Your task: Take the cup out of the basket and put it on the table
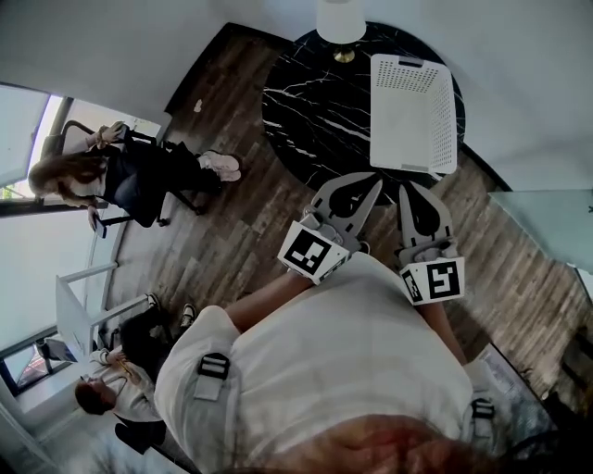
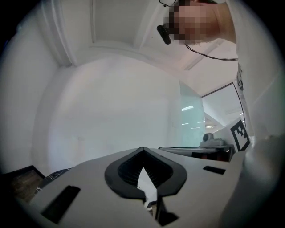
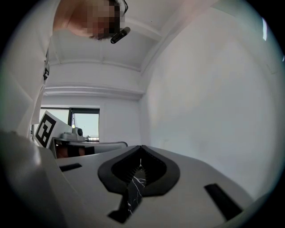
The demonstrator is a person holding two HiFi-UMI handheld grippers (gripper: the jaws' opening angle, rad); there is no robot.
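A white perforated basket [image 1: 412,111] stands on the round black marble table [image 1: 315,111], at its right side. No cup shows in any view; the basket's inside is hidden from here. My left gripper [image 1: 364,178] and right gripper [image 1: 413,188] are held close to my chest, side by side, pointing at the table's near edge, short of the basket. Both are shut with nothing between the jaws. In the left gripper view the gripper [image 2: 142,149] has its tips meeting against wall and ceiling. The right gripper [image 3: 141,147] looks the same in its own view, with a sliver of marble behind the jaws.
A lamp base [image 1: 341,28] stands at the table's far edge. Wooden floor surrounds the table. A seated person [image 1: 111,176] is at the left, and another person [image 1: 120,380] sits by a white desk [image 1: 74,315] at lower left.
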